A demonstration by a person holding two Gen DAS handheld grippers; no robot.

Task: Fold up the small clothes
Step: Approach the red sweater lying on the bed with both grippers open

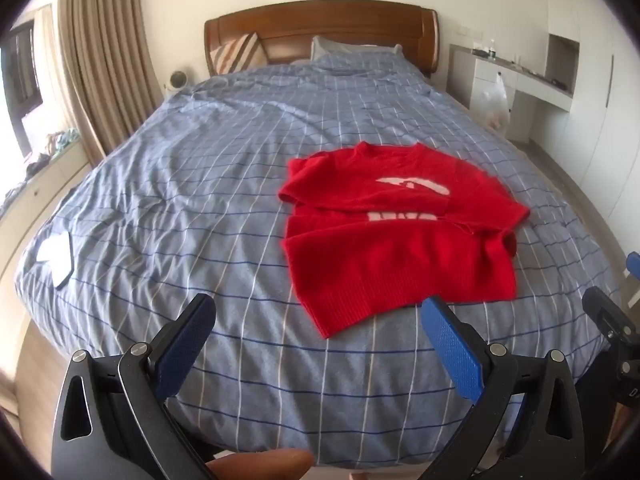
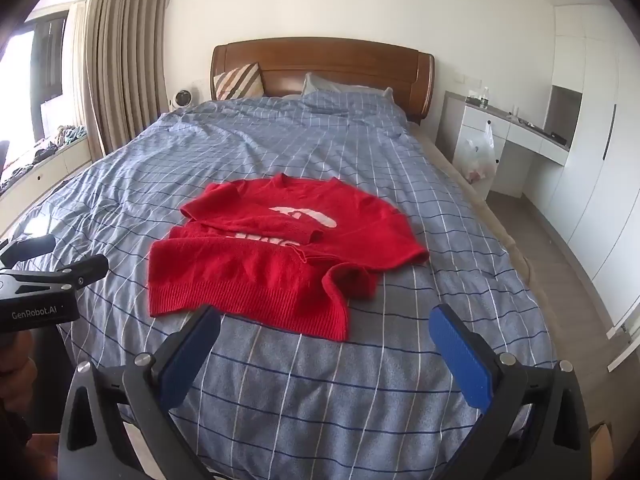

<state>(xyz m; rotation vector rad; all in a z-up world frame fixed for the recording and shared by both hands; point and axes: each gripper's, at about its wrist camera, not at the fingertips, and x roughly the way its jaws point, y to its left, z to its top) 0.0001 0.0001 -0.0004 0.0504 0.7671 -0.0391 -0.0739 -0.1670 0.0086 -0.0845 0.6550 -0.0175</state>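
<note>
A small red knit sweater with a white logo lies flat on the blue checked bedspread, its left sleeve folded across the chest and its right sleeve bunched at the side. It also shows in the right wrist view. My left gripper is open and empty, hovering just short of the sweater's hem. My right gripper is open and empty, also just short of the hem. The right gripper's body shows at the right edge of the left wrist view; the left gripper's body shows at the left of the right wrist view.
A white and dark flat item lies near the bed's left edge. Pillows and a wooden headboard are at the far end. Curtains and a window bench stand left. A white desk with a plastic bag stands right.
</note>
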